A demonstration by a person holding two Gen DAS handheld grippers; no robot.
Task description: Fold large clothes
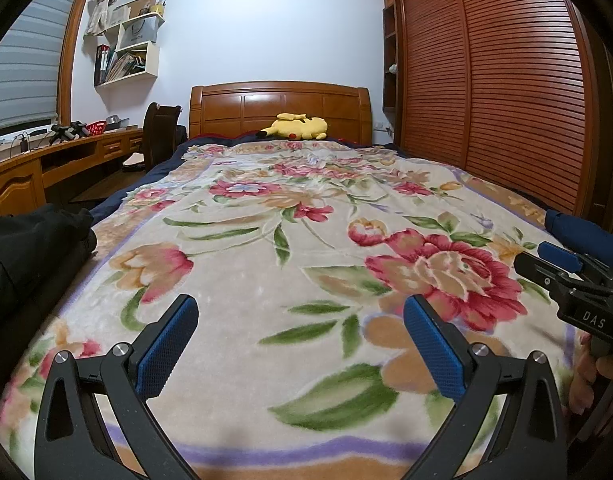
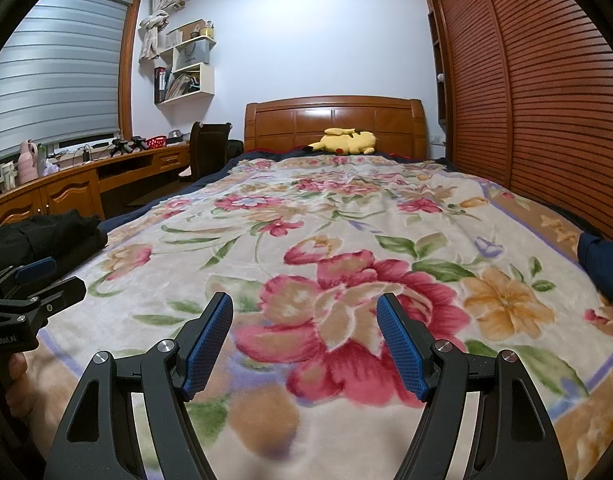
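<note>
A black garment point(image 1: 22, 252) lies bunched at the bed's left edge; it also shows in the right wrist view point(image 2: 46, 236). A dark blue garment point(image 1: 582, 232) lies at the right edge, and it shows in the right wrist view too point(image 2: 604, 264). My left gripper point(image 1: 302, 320) is open and empty above the floral blanket point(image 1: 306, 240). My right gripper point(image 2: 304, 316) is open and empty above the blanket point(image 2: 346, 208). Each gripper shows at the other view's side, the right one point(image 1: 562, 264) and the left one point(image 2: 34, 276).
A yellow plush toy point(image 1: 296, 126) lies by the wooden headboard point(image 1: 280, 108). A slatted wardrobe point(image 1: 486, 80) runs along the right. A wooden desk point(image 1: 46, 164) and a dark chair point(image 1: 160, 132) stand on the left under wall shelves point(image 1: 130, 44).
</note>
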